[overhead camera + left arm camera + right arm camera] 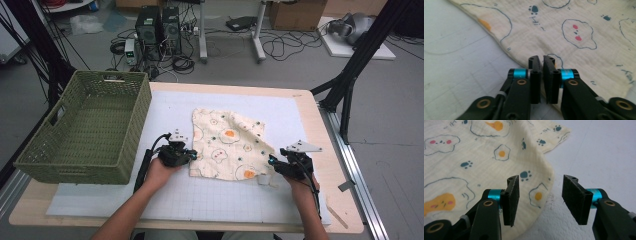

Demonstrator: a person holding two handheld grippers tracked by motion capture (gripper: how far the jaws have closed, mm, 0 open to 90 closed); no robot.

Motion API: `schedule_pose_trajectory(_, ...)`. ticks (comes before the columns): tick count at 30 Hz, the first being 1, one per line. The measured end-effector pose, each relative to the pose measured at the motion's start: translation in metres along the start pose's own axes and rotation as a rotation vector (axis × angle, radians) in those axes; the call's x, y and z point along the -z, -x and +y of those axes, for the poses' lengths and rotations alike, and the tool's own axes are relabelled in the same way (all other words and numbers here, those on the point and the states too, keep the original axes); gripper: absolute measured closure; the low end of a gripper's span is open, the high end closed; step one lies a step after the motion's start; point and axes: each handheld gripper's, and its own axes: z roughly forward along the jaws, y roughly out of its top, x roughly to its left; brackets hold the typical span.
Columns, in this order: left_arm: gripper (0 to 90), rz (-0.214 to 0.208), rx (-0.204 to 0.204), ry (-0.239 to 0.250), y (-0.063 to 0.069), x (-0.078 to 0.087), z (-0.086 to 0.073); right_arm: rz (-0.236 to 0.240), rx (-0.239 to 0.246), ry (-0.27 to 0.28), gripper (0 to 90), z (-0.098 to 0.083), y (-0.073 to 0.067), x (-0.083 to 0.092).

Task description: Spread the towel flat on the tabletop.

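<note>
A pale wooden table point(306, 107) carries a large white gridded mat point(210, 197) that covers most of its top. On the mat lie a cream printed cloth point(227, 145), rumpled, and a green woven plastic basket point(85, 127) at the left.

Floor point(300, 70): grey and smooth, with black cables lying all over it.
Table point(320, 130): light wood, with a white mat point(165, 110) on top that has thin grid lines.
Computers point(159, 27): two dark boxes standing on the floor behind the table.
Desk legs point(258, 35): grey metal legs of another desk, far back.
Cardboard box point(295, 14): brown, on the floor at the back.
Black stand point(350, 75): dark legs at the right, more dark poles at the left.
Light: bright and even.
</note>
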Motion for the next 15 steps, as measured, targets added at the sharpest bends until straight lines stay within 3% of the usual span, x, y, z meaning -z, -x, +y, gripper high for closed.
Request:
schedule_pose_trajectory(5,86.9,0.054,0.013,0.022,-0.01,0.026,-0.013,0.056,-0.024,-0.031,44.5,-0.004,-0.004,-0.002)
schedule_pose_trajectory(6,86.9,0.063,0.028,0.027,-0.013,0.032,-0.017,0.099,-0.034,-0.04,43.5,-0.004,-0.006,-0.003)
schedule_pose_trajectory(8,86.8,0.065,0.06,0.049,-0.018,0.043,-0.026,0.136,-0.034,-0.048,43.0,-0.004,-0.012,-0.004)
schedule_pose_trajectory(9,86.8,0.066,0.06,0.045,-0.018,0.046,-0.029,0.159,-0.021,-0.055,43.2,-0.003,-0.018,-0.006)
schedule_pose_trajectory(10,86.8,0.071,0.034,0.025,-0.017,0.049,-0.033,0.169,-0.012,-0.064,44.0,-0.003,-0.023,-0.007)
schedule_pose_trajectory(13,86.5,0.073,0.015,0.018,-0.009,0.051,-0.039,0.214,0.042,-0.116,54.6,-0.001,-0.042,-0.016)
schedule_pose_trajectory(14,86.4,0.075,0.017,0.02,-0.009,0.051,-0.04,0.192,0.064,-0.116,62.0,0.0,-0.047,-0.017)
schedule_pose_trajectory(15,86.4,0.076,0.022,0.023,-0.008,0.052,-0.041,0.215,0.059,-0.123,74.4,0.001,-0.047,-0.016)
